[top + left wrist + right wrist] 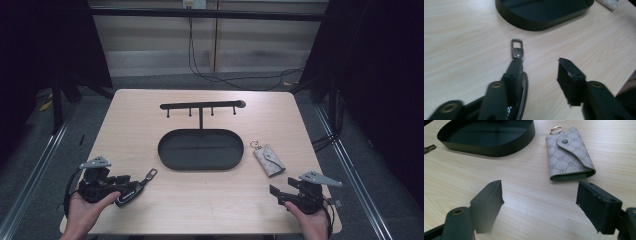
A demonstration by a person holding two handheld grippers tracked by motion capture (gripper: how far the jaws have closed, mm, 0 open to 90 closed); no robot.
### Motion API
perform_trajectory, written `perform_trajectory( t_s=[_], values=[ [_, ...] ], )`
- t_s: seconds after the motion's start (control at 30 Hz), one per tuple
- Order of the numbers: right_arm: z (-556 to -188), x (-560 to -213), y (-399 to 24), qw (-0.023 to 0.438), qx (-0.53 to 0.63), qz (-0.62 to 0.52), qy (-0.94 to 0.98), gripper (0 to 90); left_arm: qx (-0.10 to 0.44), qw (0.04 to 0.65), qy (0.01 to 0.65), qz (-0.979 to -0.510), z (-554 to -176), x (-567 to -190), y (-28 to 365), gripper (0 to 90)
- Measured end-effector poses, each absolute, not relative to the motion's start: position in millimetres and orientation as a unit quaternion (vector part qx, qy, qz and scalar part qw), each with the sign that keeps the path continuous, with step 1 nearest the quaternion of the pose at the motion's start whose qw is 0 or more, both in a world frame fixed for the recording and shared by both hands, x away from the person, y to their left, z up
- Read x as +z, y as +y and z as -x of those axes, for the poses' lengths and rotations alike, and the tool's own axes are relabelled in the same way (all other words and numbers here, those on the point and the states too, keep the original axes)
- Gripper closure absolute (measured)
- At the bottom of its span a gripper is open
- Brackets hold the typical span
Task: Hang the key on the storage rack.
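A dark key fob (128, 195) with a metal clasp (517, 48) lies on the table at the front left. My left gripper (539, 63) is open around it: one jaw rests along the fob, the other stands well apart from it. In the high view the left gripper (131, 186) sits in a hand near the table's front left corner. A grey patterned key pouch (569, 155) with a gold ring lies closed ahead of my right gripper (540, 187), which is open with bare wood between its jaws. The right gripper (283, 188) is at the front right, just short of the pouch (269, 159).
A black oval tray (200, 167) stands mid-table, with a post and a bar of hooks (200, 105) behind it. Its wall (499, 150) lies to the far left of the pouch. Cables run on the floor beyond the table.
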State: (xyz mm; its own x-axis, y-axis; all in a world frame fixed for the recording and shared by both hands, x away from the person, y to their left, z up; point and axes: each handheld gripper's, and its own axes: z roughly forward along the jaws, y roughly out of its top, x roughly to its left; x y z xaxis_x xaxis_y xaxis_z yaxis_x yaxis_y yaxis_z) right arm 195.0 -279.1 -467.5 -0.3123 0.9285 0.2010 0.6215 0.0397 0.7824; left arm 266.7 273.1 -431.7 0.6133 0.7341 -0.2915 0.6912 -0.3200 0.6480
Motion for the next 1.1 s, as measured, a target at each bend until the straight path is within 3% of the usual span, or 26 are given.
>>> perform_trajectory(
  t_s=[0.47, 1.1],
  values=[
    [-196.8, -468.7, -277.4, 0.18, 0.409, -0.553, 0.703, 20.2, 0.021, 0.342, 0.439, -0.831, -283.3, -425.4, 263.4, 40.6],
    [-196.8, -468.8, -275.7, 0.179, 0.405, -0.55, 0.708, 20.3, 0.012, 0.26, 0.433, -0.863, -302.2, -422.4, 242.4, 41.0]
  ],
)
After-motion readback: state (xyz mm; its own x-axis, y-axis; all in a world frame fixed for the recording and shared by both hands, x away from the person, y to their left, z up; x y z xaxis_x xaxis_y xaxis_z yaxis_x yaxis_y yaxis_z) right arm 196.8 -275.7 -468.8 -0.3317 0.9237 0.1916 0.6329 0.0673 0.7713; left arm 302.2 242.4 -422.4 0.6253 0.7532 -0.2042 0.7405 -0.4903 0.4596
